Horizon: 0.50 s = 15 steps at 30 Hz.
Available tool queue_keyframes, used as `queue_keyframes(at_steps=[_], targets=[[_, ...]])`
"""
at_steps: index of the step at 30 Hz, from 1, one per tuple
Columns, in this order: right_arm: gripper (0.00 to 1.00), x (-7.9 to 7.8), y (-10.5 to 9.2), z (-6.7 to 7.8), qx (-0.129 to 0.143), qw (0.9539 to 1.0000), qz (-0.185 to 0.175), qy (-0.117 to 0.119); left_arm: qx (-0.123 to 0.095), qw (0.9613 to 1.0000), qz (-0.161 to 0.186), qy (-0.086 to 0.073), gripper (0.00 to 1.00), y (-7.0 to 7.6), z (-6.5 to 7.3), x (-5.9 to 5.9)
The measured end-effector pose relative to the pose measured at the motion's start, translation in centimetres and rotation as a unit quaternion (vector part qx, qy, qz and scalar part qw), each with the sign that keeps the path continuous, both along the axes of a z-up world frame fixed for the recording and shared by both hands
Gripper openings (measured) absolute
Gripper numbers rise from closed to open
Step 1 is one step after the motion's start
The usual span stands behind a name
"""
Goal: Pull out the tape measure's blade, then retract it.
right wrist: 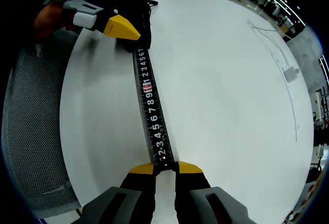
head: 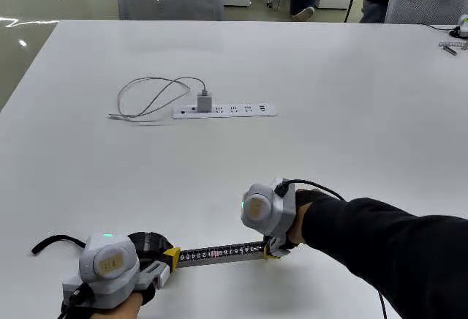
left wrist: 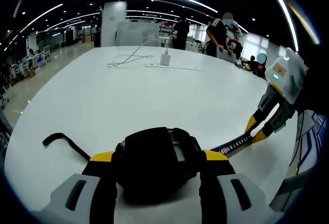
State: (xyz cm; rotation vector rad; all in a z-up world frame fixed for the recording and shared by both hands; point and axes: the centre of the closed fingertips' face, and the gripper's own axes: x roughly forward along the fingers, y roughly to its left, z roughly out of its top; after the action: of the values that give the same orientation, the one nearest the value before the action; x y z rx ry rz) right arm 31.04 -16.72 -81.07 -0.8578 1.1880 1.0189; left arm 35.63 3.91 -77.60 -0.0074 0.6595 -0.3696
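1. left gripper (left wrist: 157, 158) is clamped around the tape measure (left wrist: 154, 170) body, which sits on the white table (head: 307, 77) near the front edge; its strap (left wrist: 61, 141) trails off sideways
2. right gripper (right wrist: 165, 168) is pinched on the tip of the blade (right wrist: 153, 116); a short stretch is out, lying flat between the two grippers
3. worry: only the jaw ends hold that tip; if it slips, the blade probably whips back into the case
4. pulling off-line could kink the blade, or twist the rounded case out of the left jaws
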Motion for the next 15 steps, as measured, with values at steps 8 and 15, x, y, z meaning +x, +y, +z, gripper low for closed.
queue_keyframes(at_steps=[8,15], targets=[[0.10,0.12,0.22,0.00,0.001,1.0000,0.001,0.000,0.000,1.0000,0.000,0.000,0.61,0.00,-0.04,0.03],[0.10,0.09,0.45,0.04,0.001,1.0000,0.000,0.001,0.000,1.0000,0.000,0.001,0.61,-0.01,-0.03,0.01]])
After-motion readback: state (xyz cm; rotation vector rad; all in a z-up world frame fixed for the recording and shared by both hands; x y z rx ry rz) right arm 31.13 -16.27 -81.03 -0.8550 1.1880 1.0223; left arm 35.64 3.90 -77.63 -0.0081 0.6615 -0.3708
